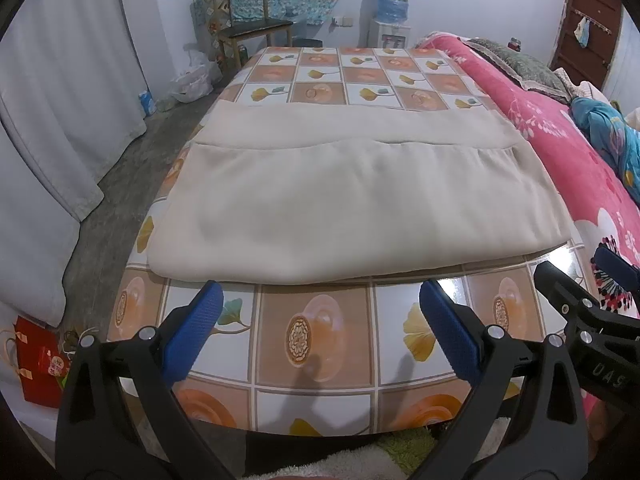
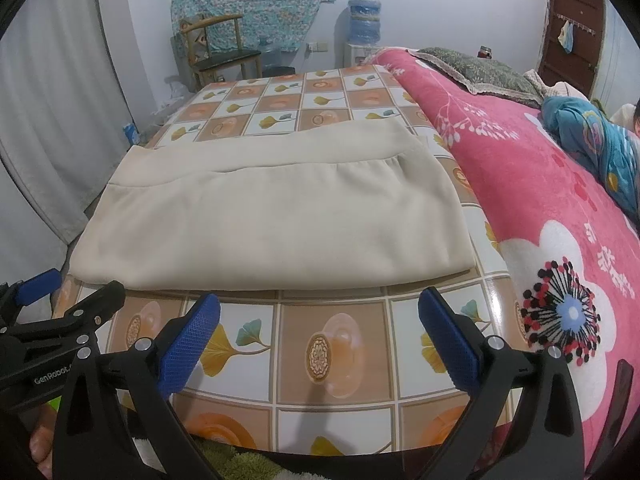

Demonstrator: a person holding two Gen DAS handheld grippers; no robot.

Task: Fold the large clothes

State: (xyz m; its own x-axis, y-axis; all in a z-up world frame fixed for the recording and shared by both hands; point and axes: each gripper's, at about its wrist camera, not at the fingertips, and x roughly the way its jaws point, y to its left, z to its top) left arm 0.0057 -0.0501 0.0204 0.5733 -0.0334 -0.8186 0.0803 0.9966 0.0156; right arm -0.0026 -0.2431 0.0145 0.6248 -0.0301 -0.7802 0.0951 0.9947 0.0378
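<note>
Count: one beige garment, folded into a wide flat rectangle with a seam band running across its far part, lying on the counter just ahead of both sets of jaws. Two grippers in view. Left gripper: jaws spread wide, two blue pads, nothing between them; it hovers over the bare tiled counter surface just short of the garment's near folded edge. Right gripper: jaws likewise spread wide, empty, also just short of that same near edge. In the left wrist view the right gripper shows at the right of the left jaws; in the right wrist view the left gripper shows at the left of the right jaws, so the two sit side by side. Garment extends past the left jaws on the left in the right wrist view. To the right of the right jaws: one bed with a pink floral blanket. Far beyond the jaws: one wooden chair and one water dispenser carrying one blue bottle, contents not discernible. One red bag sits on the floor left of the left jaws; contents cannot be told.
</note>
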